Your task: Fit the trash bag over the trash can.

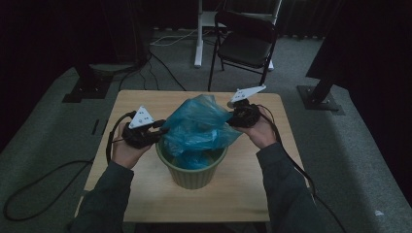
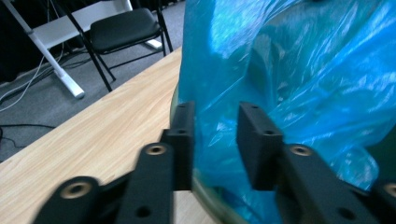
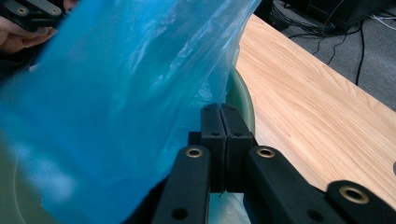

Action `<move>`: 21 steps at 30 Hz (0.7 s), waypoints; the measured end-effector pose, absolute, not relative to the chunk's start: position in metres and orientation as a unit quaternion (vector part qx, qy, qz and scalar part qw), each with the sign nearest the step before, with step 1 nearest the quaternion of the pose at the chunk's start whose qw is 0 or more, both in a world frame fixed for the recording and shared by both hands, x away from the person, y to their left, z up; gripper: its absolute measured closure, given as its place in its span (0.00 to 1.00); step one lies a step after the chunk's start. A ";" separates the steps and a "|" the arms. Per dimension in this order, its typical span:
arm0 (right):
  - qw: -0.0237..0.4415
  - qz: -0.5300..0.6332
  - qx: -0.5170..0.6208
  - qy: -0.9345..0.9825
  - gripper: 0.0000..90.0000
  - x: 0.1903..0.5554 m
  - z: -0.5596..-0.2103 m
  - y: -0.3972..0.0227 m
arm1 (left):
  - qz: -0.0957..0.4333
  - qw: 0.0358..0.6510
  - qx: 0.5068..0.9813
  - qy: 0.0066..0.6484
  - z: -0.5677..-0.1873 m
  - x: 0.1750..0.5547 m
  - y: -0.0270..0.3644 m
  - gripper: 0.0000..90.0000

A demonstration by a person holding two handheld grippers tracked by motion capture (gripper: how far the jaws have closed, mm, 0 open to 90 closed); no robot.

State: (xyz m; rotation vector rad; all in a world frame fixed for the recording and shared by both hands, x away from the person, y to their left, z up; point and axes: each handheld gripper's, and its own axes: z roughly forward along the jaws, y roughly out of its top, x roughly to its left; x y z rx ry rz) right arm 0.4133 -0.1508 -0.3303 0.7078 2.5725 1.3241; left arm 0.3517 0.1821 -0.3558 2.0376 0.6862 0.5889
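High view: a person stands at a wooden bench (image 1: 145, 194) with a hand-held gripper in each hand, working a blue plastic bag (image 1: 199, 128) into a pale green bin (image 1: 192, 177) that sits near the middle of the bench. The bag billows up out of the bin's mouth, its lower part tucked inside. The left hand-held gripper (image 1: 158, 131) sits at the bag's left side; in the left gripper view (image 2: 215, 144) its jaws stand spread, with a fold of blue film between them but not pressed by either pad. The right hand-held gripper (image 1: 233, 119) is at the bag's upper right edge; in the right gripper view (image 3: 225, 140) its jaws are pressed together, apparently pinching the bag's thin edge (the film itself is hard to see between the pads). A black folding chair (image 1: 245, 41) stands beyond the bench. The likely risks: with one side loose, a pull from the right could drag the whole bag out of the bin, the thin film could tear or slip at the pinch, or the light bin could tip or slide.
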 end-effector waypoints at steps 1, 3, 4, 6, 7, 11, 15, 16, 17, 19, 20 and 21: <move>0.081 0.443 0.237 0.861 1.00 0.413 -0.330 -0.150 | 0.237 0.443 0.821 0.273 -0.354 0.351 0.181 0.67; 0.081 0.443 0.234 0.862 1.00 0.412 -0.329 -0.150 | 0.241 0.448 0.819 0.264 -0.351 0.350 0.177 0.63; 0.081 0.443 0.234 0.862 1.00 0.411 -0.328 -0.150 | 0.246 0.447 0.820 0.260 -0.349 0.350 0.175 0.60; 0.080 0.442 0.231 0.863 1.00 0.411 -0.329 -0.149 | 0.259 0.446 0.817 0.258 -0.345 0.350 0.169 0.57; 0.080 0.441 0.230 0.864 1.00 0.411 -0.329 -0.149 | 0.267 0.443 0.816 0.256 -0.343 0.351 0.167 0.56; 0.077 0.436 0.227 0.867 1.00 0.410 -0.330 -0.148 | 0.284 0.439 0.810 0.264 -0.339 0.359 0.160 0.71; 0.078 0.434 0.229 0.868 0.97 0.410 -0.328 -0.152 | 0.280 0.441 0.808 0.272 -0.338 0.365 0.163 0.91; 0.077 0.436 0.226 0.868 0.91 0.410 -0.327 -0.153 | 0.277 0.442 0.808 0.272 -0.339 0.365 0.164 0.93; 0.080 0.440 0.223 0.866 0.84 0.409 -0.326 -0.153 | 0.275 0.443 0.809 0.272 -0.339 0.365 0.164 0.94; 0.093 0.451 0.229 0.858 0.75 0.410 -0.323 -0.154 | 0.272 0.443 0.810 0.270 -0.340 0.365 0.165 0.94; 0.096 0.456 0.230 0.854 0.73 0.411 -0.322 -0.154 | 0.270 0.446 0.810 0.269 -0.340 0.365 0.165 0.94; 0.099 0.460 0.233 0.851 0.70 0.412 -0.321 -0.153 | 0.266 0.449 0.810 0.268 -0.339 0.365 0.165 0.94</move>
